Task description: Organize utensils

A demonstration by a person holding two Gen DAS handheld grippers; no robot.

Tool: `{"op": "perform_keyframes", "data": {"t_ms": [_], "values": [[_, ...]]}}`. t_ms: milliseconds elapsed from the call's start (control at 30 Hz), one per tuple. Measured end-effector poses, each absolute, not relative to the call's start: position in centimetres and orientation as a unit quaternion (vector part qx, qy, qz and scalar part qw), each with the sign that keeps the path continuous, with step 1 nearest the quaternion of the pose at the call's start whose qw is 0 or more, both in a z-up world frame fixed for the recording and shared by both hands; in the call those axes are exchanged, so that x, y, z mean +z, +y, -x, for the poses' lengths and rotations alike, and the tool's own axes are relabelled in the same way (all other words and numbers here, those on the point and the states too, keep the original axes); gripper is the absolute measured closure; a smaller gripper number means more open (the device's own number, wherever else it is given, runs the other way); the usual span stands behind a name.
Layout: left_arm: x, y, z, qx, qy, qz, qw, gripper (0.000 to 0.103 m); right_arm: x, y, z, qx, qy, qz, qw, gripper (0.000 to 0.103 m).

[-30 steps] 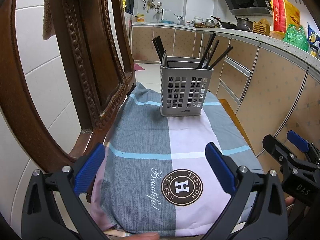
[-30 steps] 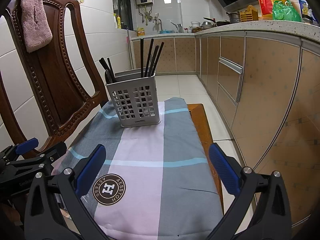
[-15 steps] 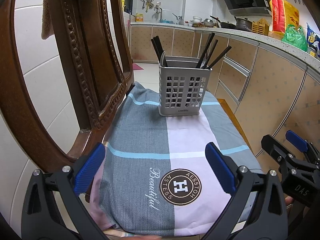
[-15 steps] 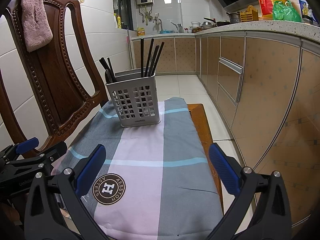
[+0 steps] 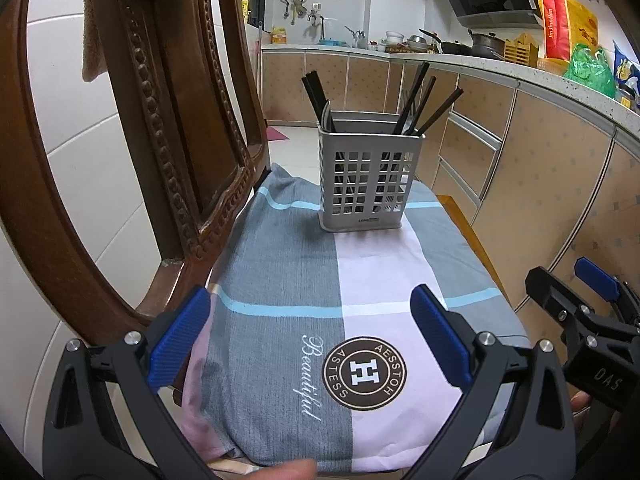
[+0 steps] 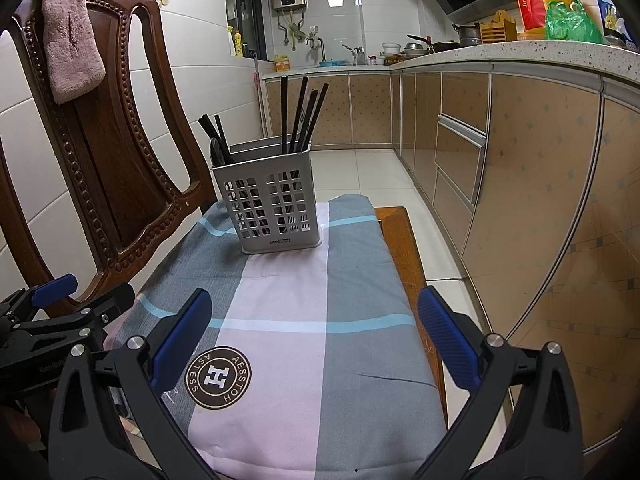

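A grey slotted utensil holder (image 5: 370, 178) (image 6: 272, 204) stands upright at the far end of the cloth-covered seat. Black chopsticks (image 5: 424, 98) (image 6: 302, 114) stick up from its right compartment. More black sticks and a dark spoon-like piece (image 5: 318, 98) (image 6: 218, 146) lean in its left compartment. My left gripper (image 5: 308, 338) hovers open over the near end of the cloth, nothing between its blue pads. My right gripper (image 6: 316, 340) is open too, beside it, with nothing in it. Each gripper shows in the other's view, the right one (image 5: 592, 312) and the left one (image 6: 56, 312).
A grey, pink and blue cloth (image 5: 360, 280) (image 6: 312, 304) with a round brown logo covers a wooden chair seat (image 6: 400, 236). The carved chair back (image 5: 160, 120) (image 6: 100, 160) rises on the left with a pink towel (image 6: 68, 36). Kitchen cabinets (image 6: 520, 160) run along the right.
The left wrist view has shifted slightly, so the holder sits a little higher and further left in it. The right gripper and the holder's contents look unchanged.
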State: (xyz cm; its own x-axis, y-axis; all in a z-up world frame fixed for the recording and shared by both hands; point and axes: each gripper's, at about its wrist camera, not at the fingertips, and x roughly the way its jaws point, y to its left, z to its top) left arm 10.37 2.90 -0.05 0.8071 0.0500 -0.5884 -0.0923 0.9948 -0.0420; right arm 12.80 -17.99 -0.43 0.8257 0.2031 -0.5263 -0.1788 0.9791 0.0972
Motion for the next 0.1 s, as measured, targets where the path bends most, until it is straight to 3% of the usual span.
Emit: {"op": "perform_keyframes", "data": {"t_ms": [100], "values": [[-0.10,3.00,-10.50,0.035,0.311,0.037,0.949,0.004,-0.45,-17.98,-12.79,0.099,0.279,-0.022,0.955,0.003]]}}
